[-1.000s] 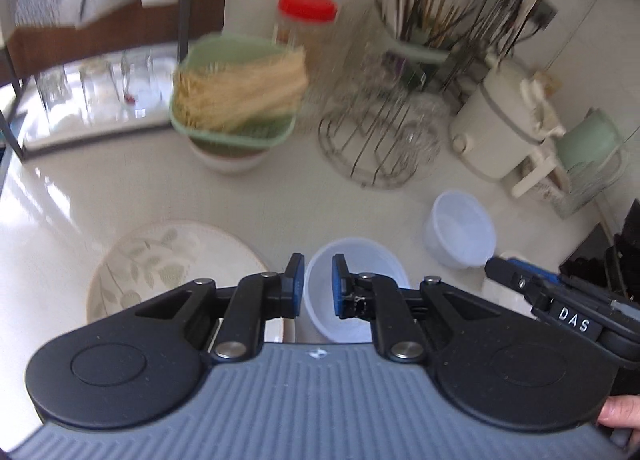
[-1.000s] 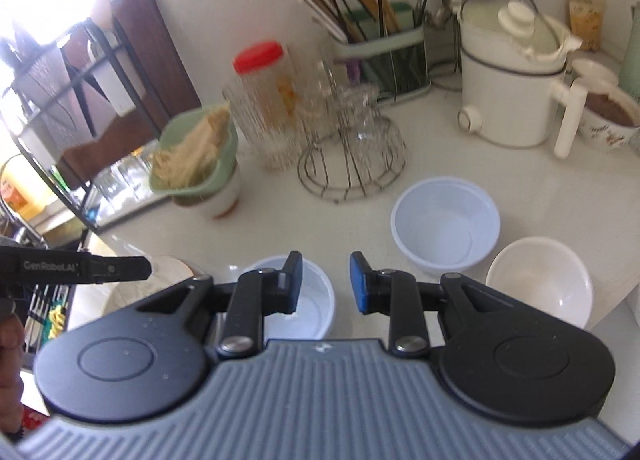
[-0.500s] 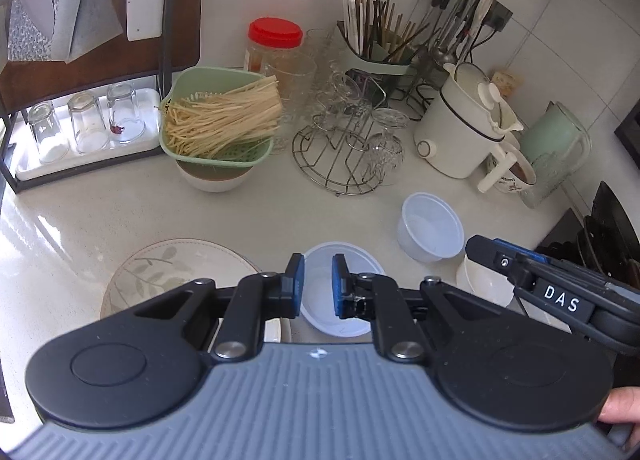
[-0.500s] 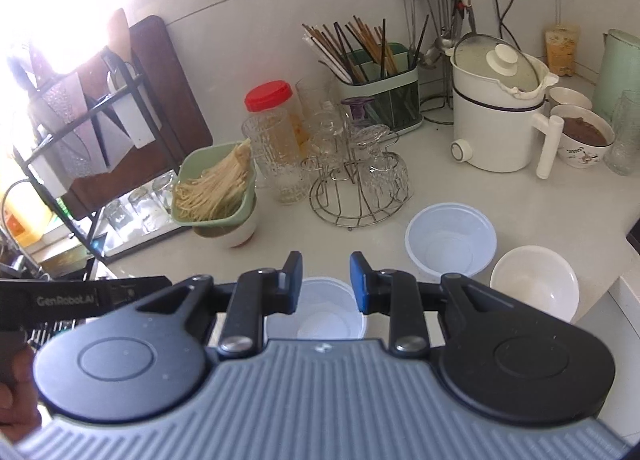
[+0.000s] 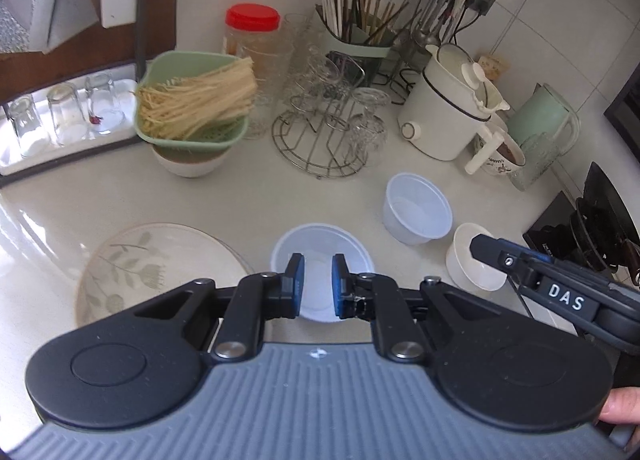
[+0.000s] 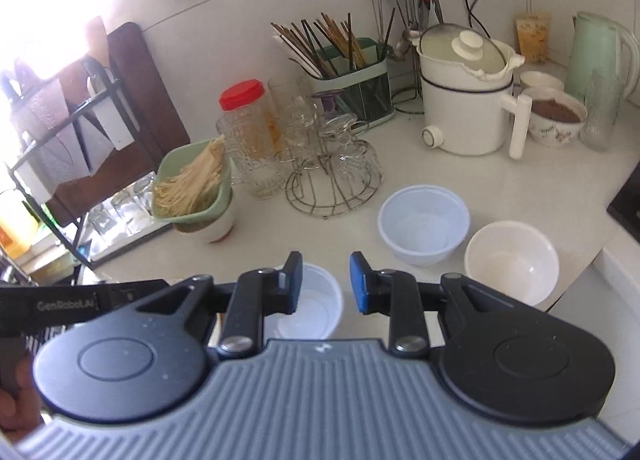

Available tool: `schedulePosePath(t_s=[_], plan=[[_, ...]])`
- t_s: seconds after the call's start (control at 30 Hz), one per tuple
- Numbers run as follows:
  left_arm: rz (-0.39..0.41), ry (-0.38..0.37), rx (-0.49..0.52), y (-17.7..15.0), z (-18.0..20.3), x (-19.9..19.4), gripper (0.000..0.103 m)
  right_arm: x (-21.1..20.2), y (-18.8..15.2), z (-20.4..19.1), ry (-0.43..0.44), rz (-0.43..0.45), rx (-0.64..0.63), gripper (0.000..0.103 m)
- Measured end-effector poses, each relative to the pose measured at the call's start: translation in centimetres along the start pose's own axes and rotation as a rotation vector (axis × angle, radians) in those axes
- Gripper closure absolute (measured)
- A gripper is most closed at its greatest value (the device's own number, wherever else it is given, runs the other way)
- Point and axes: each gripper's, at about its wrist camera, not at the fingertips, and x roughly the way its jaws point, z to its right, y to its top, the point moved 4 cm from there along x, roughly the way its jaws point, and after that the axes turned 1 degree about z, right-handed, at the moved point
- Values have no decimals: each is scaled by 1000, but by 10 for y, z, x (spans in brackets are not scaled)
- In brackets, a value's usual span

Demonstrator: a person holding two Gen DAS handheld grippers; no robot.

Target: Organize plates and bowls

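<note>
My left gripper (image 5: pixel 317 272) hovers over a translucent plastic bowl (image 5: pixel 320 240) on the white counter, its jaws a narrow gap apart with nothing between them. A leaf-patterned plate (image 5: pixel 160 272) lies to its left. To the right stand a second plastic bowl (image 5: pixel 418 212) and a white ceramic bowl (image 5: pixel 468 264). My right gripper (image 6: pixel 326 272) is open and empty, above and behind the small plastic bowl (image 6: pixel 316 304). The larger plastic bowl (image 6: pixel 424 222) and the white bowl (image 6: pixel 512 260) sit ahead on its right.
A green strainer of noodles (image 5: pixel 192 112) rests on a bowl at the back left. Beside it are a wire glass rack (image 5: pixel 324 128), a red-lidded jar (image 5: pixel 252 40), a chopstick holder (image 6: pixel 348 80), a white cooker (image 6: pixel 464 100) and a green kettle (image 6: pixel 596 56). A black shelf rack (image 5: pixel 60 100) holds glasses on the left.
Both grippers have drawn back from the counter's rear, so more of the back wall and worktop shows. The jaws of both kept their gaps. No bowl or plate has moved.
</note>
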Motion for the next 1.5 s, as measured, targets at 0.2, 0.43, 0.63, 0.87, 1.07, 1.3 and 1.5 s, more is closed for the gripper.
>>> schedulePosePath(t_s=[0.2,0.43,0.63,0.87,1.07,1.3,1.5], plan=[[-9,-12,-23,3,33,24,88,4,11,37,-12,-10,1,74],[-27,-13,-21,22,69,56,88,21,32,78,-4,-30,23,74],[-52,1,-34,37,87,90,88,48,43,106,11,-69,33,74],[-70,10,-65,51,93,129,64,84,51,131,9,-120,46,74],[-101,0,-95,63,91,166,61,118,58,142,32,-172,23,62],[-176,-31,-112,69,94,211,61,152,57,153,19,-214,34,57],[-211,-33,-107,72,97,239,61,177,49,160,14,-269,38,58]])
